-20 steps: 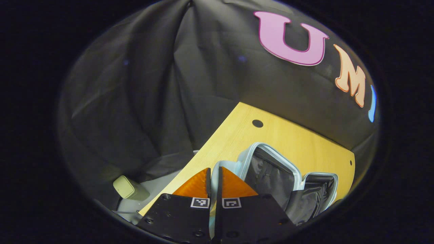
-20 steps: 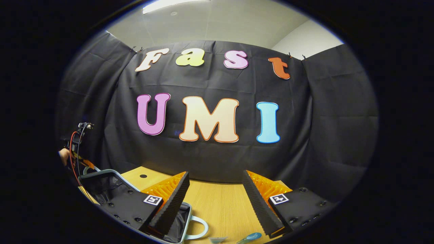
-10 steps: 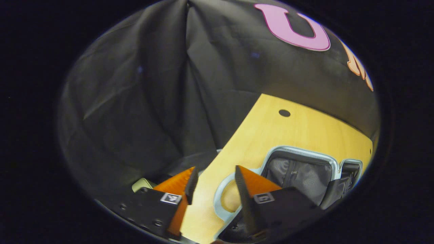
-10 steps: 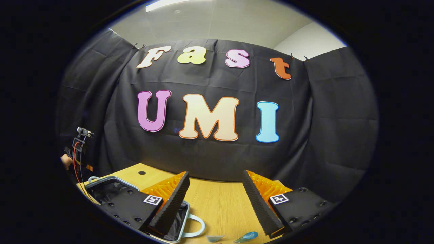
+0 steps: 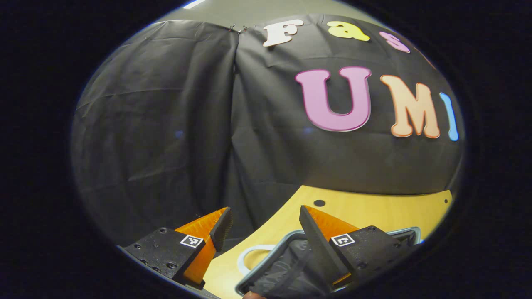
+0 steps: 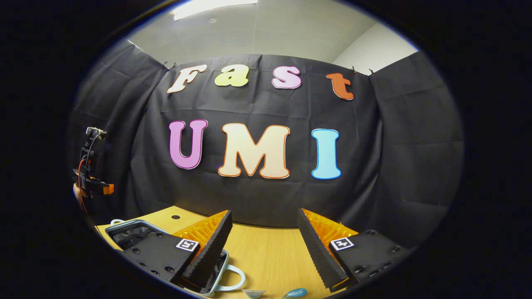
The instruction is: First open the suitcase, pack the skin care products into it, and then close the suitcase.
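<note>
Suitcase (image 5: 266,270) lies open on table (image 5: 374,211) — left gripper (image 5: 266,226) jaws wide; right gripper (image 6: 264,232) jaws wide — blue item (image 6: 294,293) at table edge.

The left claw (image 5: 264,216), with black bodies and orange wedge-shaped fingers (image 5: 203,226), is spread wide with nothing between the fingers. The right claw (image 6: 264,220), of the same black and orange build, is likewise spread wide and empty, its ribbed dark pads (image 6: 214,245) facing each other. In the right gripper view the left claw (image 6: 89,182) appears far to the left, held aloft with red wiring along it.
</note>
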The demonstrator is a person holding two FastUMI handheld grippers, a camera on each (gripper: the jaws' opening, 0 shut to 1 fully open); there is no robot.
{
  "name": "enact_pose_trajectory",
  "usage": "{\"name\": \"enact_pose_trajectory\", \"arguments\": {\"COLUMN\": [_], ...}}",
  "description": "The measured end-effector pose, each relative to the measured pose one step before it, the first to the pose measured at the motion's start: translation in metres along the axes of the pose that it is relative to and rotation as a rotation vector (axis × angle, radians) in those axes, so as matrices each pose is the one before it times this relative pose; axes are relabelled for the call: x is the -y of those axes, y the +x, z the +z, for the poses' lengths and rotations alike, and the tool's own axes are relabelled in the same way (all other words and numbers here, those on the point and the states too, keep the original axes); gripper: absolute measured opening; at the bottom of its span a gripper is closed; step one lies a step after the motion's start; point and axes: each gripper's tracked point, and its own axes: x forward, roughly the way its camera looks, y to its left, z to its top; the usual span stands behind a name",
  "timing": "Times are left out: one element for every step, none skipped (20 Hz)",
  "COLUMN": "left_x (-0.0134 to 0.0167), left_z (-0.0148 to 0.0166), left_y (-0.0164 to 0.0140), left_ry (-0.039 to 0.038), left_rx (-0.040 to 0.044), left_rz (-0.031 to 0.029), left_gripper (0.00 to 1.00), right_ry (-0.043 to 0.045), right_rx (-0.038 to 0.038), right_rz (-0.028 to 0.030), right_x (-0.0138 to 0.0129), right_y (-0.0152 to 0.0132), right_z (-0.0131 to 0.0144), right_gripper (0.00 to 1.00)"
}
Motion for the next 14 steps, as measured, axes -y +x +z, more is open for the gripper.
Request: {"name": "enact_pose_trajectory", "arguments": {"left_x": [0.00721, 0.00909, 0.01434, 0.02219, 0.02222, 0.02179, 0.01786, 0.01753, 0.02081, 0.02026, 0.02074, 0.01659, 0.01767, 0.01877], "left_z": [0.00833, 0.00914, 0.00929, 0.00494, 0.00456, -0.00211, -0.00245, -0.00560, -0.00334, -0.00380, -0.00205, -0.00291, -0.00435, -0.00732], "left_y": [-0.01347, -0.01410, -0.01292, -0.00991, -0.00608, -0.00395, -0.00530, -0.00429, -0.00457, -0.00466, -0.00397, -0.00178, -0.00118, -0.00052], "left_ry": [-0.00763, -0.01151, -0.01074, -0.00525, 0.00552, 0.01148, 0.01272, 0.00670, -0.00191, -0.00378, -0.00271, -0.00058, -0.00424, -0.00747], "left_rx": [0.01309, 0.01583, 0.01559, 0.01475, 0.01153, 0.00403, -0.00453, -0.01023, -0.00642, -0.00709, -0.00562, -0.00395, -0.01279, -0.01427], "left_rz": [-0.02339, -0.02268, -0.02886, -0.02846, -0.03167, -0.03197, -0.02549, -0.02976, -0.03218, -0.03201, -0.03070, -0.02527, -0.02637, -0.02847], "left_gripper": [0.96, 0.95, 0.95, 0.95, 0.95, 0.96, 0.96, 0.95, 0.96, 0.95, 0.95, 0.95, 0.96, 0.95], "right_ry": [0.00304, -0.00057, -0.00206, -0.00049, 0.00169, 0.00476, 0.00638, 0.00477, 0.00111, -0.00076, -0.00076, 0.00018, 0.00107, 0.00072], "right_rx": [0.00871, 0.00712, 0.00776, 0.01010, 0.01176, 0.00662, 0.00428, -0.00107, -0.00661, -0.00944, -0.00841, -0.00681, -0.00432, -0.00268], "right_rz": [0.00400, 0.00051, 0.00134, 0.00272, 0.00123, 0.00150, 0.00378, 0.00413, 0.00410, 0.00385, 0.00432, 0.00447, 0.00388, 0.00163], "right_x": [0.00497, 0.00625, 0.00674, 0.00632, 0.00610, 0.00694, 0.00531, 0.00466, 0.00541, 0.00523, 0.00527, 0.00532, 0.00593, 0.00593], "right_y": [-0.00169, -0.00094, -0.00184, -0.00159, -0.00204, -0.00117, -0.00257, -0.00254, -0.00268, -0.00239, -0.00274, -0.00280, -0.00291, -0.00269], "right_z": [0.00179, 0.00198, 0.00038, 0.00223, 0.00137, 0.00079, -0.00130, -0.00173, -0.00392, -0.00412, -0.00360, -0.00189, -0.00205, -0.00097], "right_gripper": [0.99, 0.99, 0.99, 0.99, 0.99, 0.99, 0.99, 0.98, 0.98, 0.98, 0.98, 0.98, 0.98, 0.99]}}
